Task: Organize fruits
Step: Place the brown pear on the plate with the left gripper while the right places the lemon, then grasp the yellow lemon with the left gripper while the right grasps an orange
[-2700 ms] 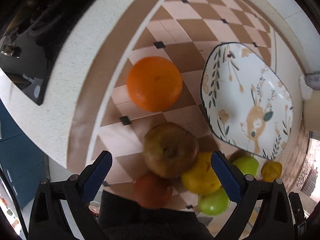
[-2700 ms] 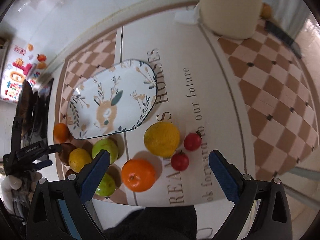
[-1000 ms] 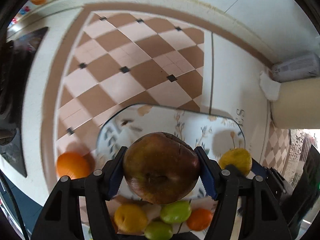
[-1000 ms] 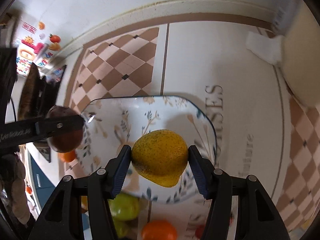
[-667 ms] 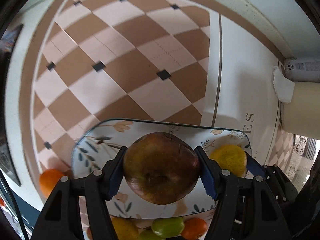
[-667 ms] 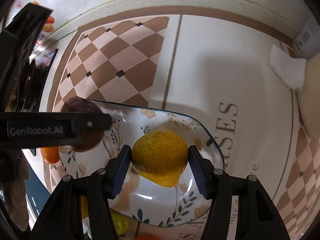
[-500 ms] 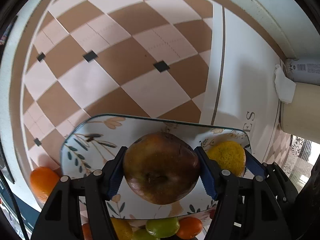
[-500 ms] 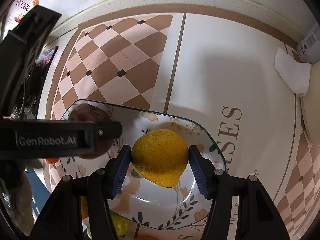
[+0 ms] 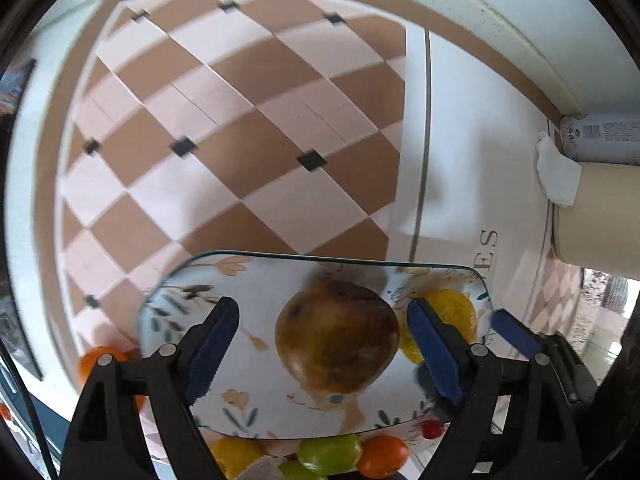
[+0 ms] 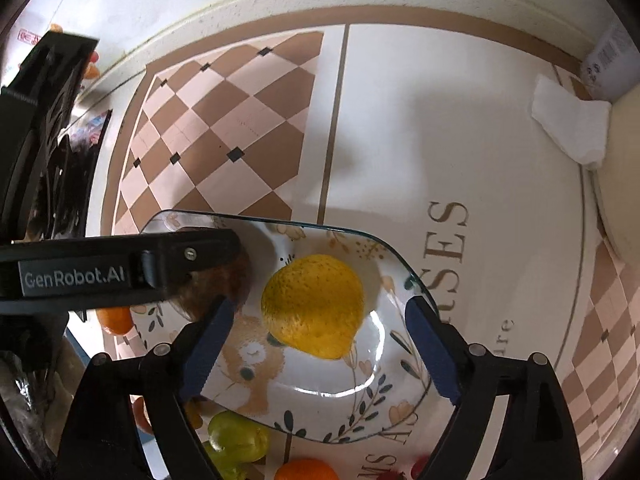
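The surface [image 9: 248, 128] has brown and pink squares beside a white part with letters. Both tools, left tool [image 9: 322, 350] and right tool [image 10: 318, 346], are wide apart over the plate [image 10: 360, 408].

my left wrist camera sits behind my left tool [image 9: 318, 344], looking steeply down, close over the plate [image 9: 192, 288] on the worktop [image 9: 248, 128]. my right wrist camera sits behind my right tool [image 10: 320, 344], also close and looking down. both views share the plate, the brown fruit [image 9: 338, 338], the yellow fruit [image 10: 314, 306] and the checkered mat [image 10: 224, 128]; the right view also catches my left tool from the side.
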The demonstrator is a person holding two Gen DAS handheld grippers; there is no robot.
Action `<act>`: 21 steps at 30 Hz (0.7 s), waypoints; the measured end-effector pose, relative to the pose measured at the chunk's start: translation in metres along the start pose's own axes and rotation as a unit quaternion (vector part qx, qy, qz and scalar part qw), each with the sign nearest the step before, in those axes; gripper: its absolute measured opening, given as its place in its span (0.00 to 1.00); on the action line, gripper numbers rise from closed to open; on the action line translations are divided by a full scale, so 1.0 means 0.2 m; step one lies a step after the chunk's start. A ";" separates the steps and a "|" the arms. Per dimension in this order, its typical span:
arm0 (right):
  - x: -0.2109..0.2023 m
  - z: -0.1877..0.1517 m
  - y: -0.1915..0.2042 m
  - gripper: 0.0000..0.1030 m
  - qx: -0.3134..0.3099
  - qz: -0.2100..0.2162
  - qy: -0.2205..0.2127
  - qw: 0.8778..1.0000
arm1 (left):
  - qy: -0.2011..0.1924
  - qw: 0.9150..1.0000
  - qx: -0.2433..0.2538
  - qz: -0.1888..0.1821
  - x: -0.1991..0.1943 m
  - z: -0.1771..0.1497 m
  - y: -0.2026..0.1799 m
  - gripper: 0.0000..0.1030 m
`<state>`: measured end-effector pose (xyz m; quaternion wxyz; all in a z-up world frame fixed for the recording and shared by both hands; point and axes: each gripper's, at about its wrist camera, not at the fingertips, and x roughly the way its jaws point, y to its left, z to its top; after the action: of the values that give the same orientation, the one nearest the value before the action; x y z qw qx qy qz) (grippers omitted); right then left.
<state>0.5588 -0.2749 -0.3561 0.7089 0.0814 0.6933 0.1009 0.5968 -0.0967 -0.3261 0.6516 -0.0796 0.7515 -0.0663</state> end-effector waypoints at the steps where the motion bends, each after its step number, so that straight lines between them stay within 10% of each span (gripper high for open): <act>1: -0.03 -0.01 0.00 0.87 0.004 -0.006 -0.005 1.000 | -0.010 1.000 0.001 0.009 -0.02 -0.02 0.00 0.83; 10: -0.19 -0.21 0.02 0.87 0.029 -0.054 -0.031 0.998 | -0.113 0.989 0.021 0.096 -0.30 -0.29 0.08 0.83; 21: -0.44 -0.55 0.12 0.87 0.064 -0.068 -0.070 0.993 | -0.160 0.981 0.061 0.087 -0.42 -0.69 -0.01 0.83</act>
<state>0.4473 -0.2760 -0.2680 0.7545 0.0864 0.6506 0.0022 0.4710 -0.0824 -0.2244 0.7706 0.0168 0.6358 -0.0415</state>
